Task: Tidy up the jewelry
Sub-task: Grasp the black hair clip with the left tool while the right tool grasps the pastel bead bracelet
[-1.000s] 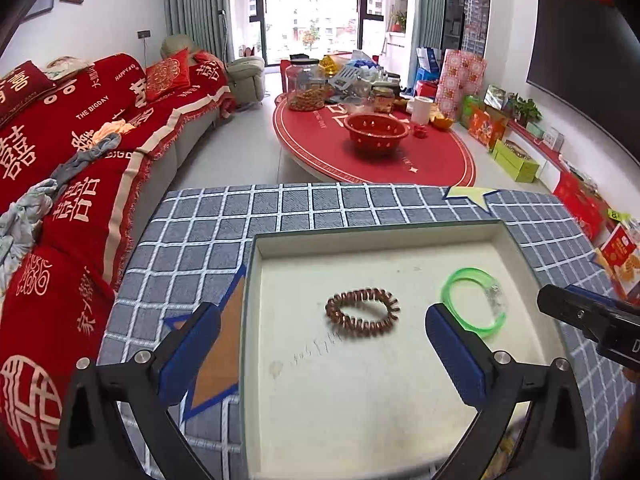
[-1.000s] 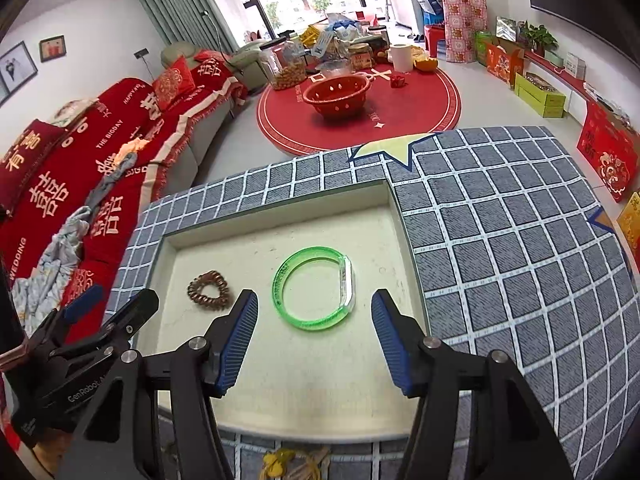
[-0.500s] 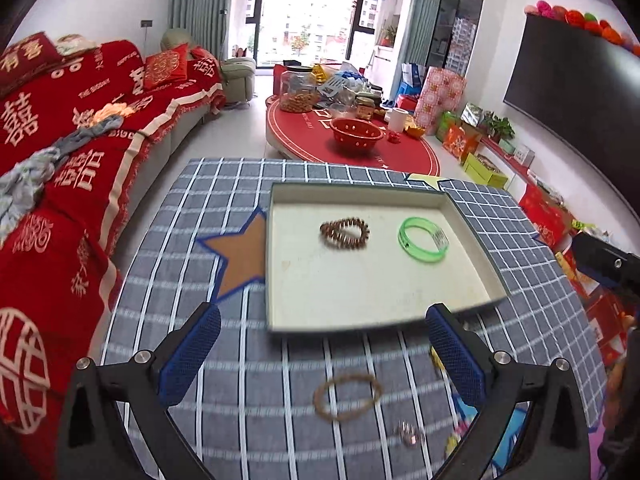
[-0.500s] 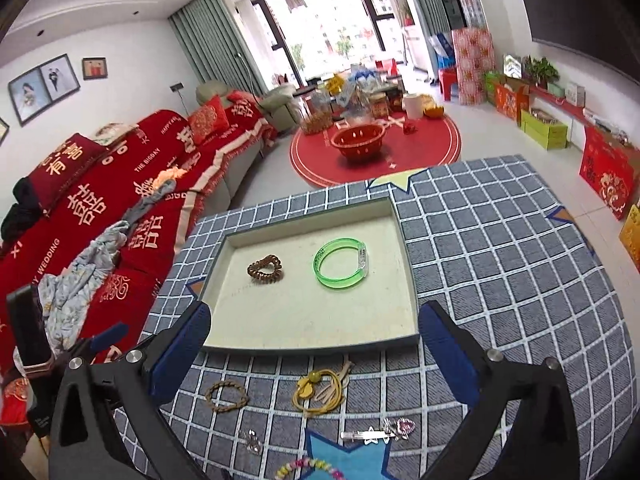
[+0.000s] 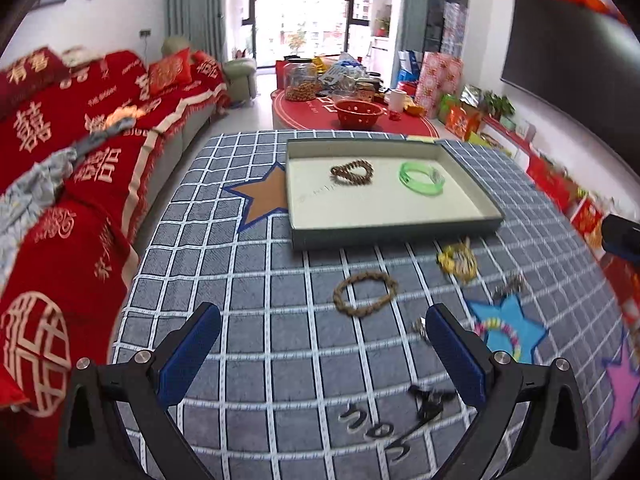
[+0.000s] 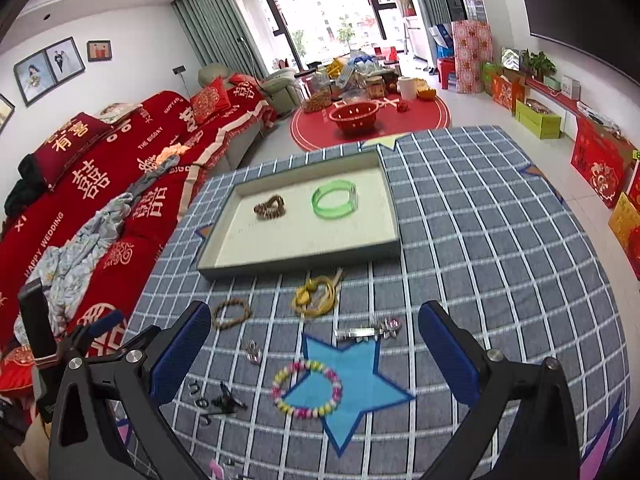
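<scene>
Both jaws stand wide and empty. From the left gripper [image 5: 322, 350], the rope bracelet [image 5: 365, 293] lies at twelve o'clock on the desk [image 5: 224, 248], short of the tray [image 5: 394, 226]. I'd drop straight down, straddle one side, then close gently.

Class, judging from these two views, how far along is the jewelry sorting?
Done: brown beaded bracelet and green bangle lie in the tray. In hand: nothing; left gripper and right gripper are open. Left: woven bracelet, yellow cord, pastel bracelet, small pieces.
</scene>
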